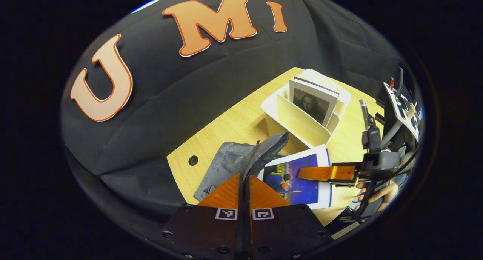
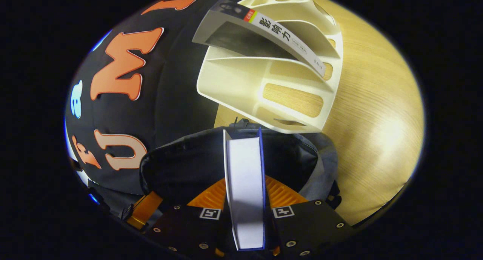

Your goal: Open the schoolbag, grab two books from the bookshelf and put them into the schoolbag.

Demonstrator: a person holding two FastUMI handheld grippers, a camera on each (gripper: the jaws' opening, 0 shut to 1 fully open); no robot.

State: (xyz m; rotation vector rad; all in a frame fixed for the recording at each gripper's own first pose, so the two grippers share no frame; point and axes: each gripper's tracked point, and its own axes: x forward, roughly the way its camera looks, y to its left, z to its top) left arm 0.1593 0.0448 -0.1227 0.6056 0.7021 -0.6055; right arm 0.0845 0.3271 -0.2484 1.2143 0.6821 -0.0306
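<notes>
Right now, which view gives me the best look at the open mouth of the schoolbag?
The right gripper view: it looks straight into the schoolbag, whose dark mouth gapes around the blue book held by the right tool. The left gripper view sees the bag from outside, its grey edge pinched in the left tool.

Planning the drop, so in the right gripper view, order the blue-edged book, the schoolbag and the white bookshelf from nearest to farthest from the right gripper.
1. Blue-edged book: clamped between the right gripper fingers, centre.
2. Schoolbag: open just beyond the book.
3. White bookshelf: farthest, on the table behind the bag, one book in it.
</notes>
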